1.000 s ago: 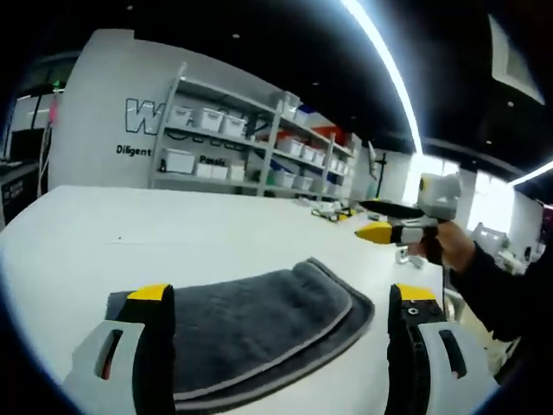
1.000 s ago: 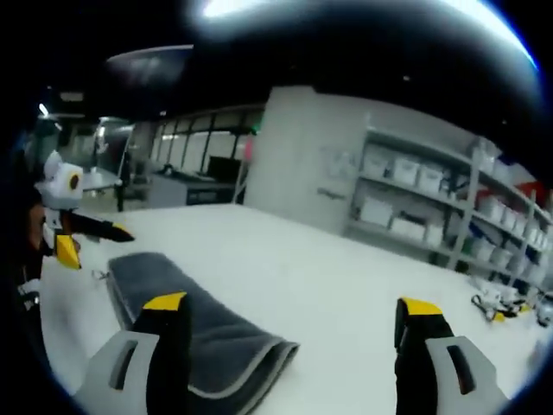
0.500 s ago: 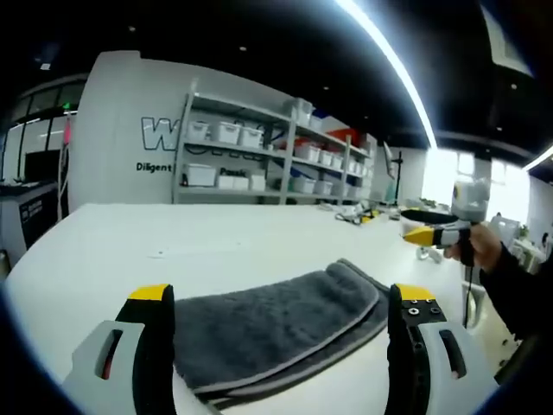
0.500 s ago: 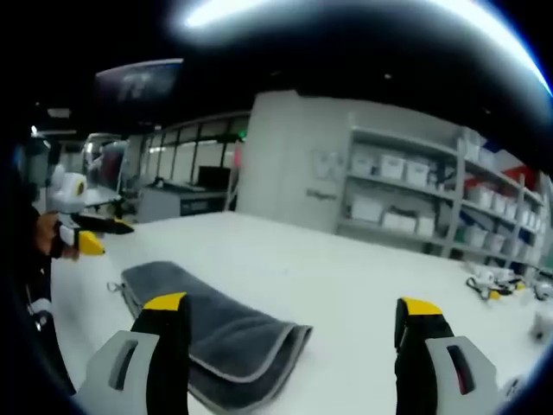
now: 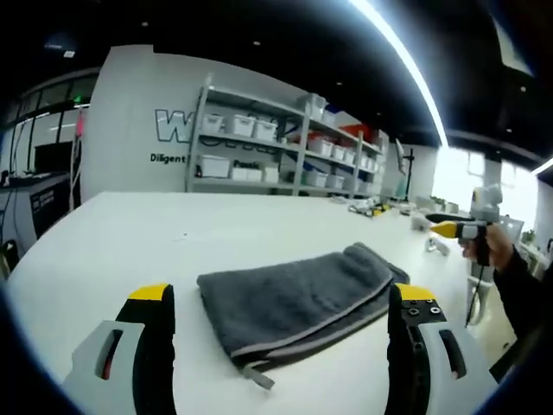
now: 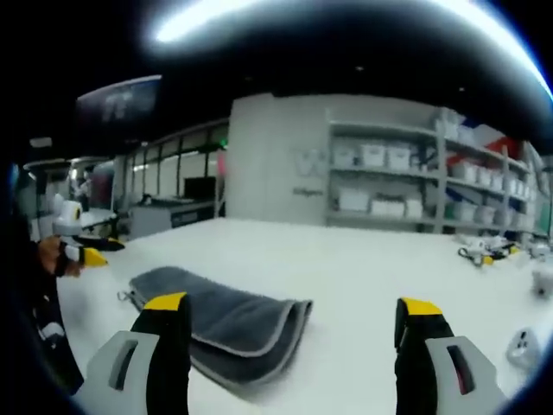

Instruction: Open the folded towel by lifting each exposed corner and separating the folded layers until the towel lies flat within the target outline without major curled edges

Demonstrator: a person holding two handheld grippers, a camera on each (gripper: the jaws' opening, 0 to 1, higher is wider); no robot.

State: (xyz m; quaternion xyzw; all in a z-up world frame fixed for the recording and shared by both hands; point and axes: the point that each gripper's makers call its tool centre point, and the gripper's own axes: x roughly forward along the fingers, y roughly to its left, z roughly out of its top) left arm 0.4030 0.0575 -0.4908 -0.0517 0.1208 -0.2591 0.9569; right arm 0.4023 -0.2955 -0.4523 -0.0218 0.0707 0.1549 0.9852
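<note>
Left gripper view: your left hand-held gripper (image 5: 281, 346) has its yellow-tipped jaws spread wide, holding nothing, above the near edge of the white desk (image 5: 112, 242). The folded grey towel (image 5: 298, 298) lies on the desk between and just beyond the jaws, several layers stacked, with a small loop tag at its near corner (the pale hem runs along the near edge). At far right, your right hand-held gripper (image 5: 458, 228) is held in a hand (image 5: 480, 249) off the desk's far side, well apart from the towel. Shelving with white bins (image 5: 259, 156) stands against the back wall.

Right gripper view: your right hand-held gripper (image 6: 294, 346) likewise stands spread and empty. The towel (image 6: 220, 320) lies on the desk (image 6: 363, 268) just beyond the left jaw; the left hand-held gripper (image 6: 85, 251) appears at far left.
</note>
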